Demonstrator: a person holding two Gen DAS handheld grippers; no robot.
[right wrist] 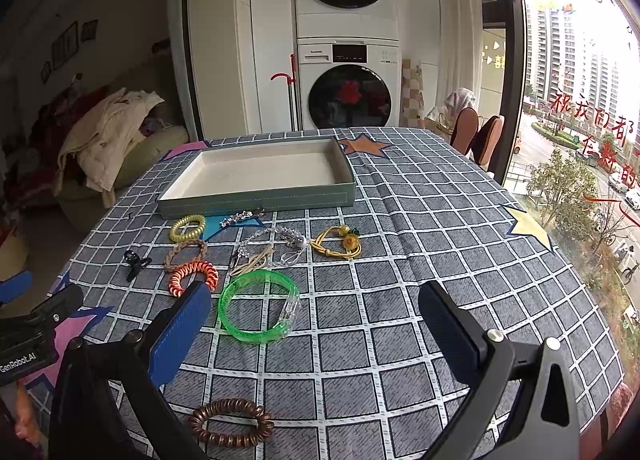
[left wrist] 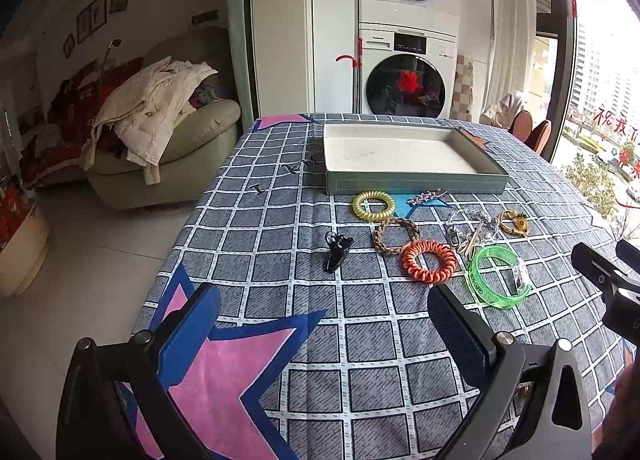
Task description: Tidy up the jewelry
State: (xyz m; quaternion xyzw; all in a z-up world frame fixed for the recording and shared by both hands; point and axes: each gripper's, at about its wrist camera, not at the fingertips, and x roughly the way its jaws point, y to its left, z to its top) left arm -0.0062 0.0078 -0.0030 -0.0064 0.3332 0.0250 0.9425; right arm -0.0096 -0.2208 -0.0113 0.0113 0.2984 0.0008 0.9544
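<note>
- Between the right gripper's (right wrist: 316, 324) spread, empty fingers we see the green bangle (right wrist: 259, 307), nearest its left pad.
- Left gripper (left wrist: 324, 324): likewise released, empty, well short of the black clip (left wrist: 336, 250).
- Beyond lie coil ties, then the empty tray (right wrist: 256, 196).
- We judge sorting not yet begun; next, close on the bangle.

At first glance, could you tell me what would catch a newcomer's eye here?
Probably the green bangle on the checked tablecloth, just ahead of the open right claw. Beyond it lie coiled hair ties, including an orange one, before an empty tray.
</note>
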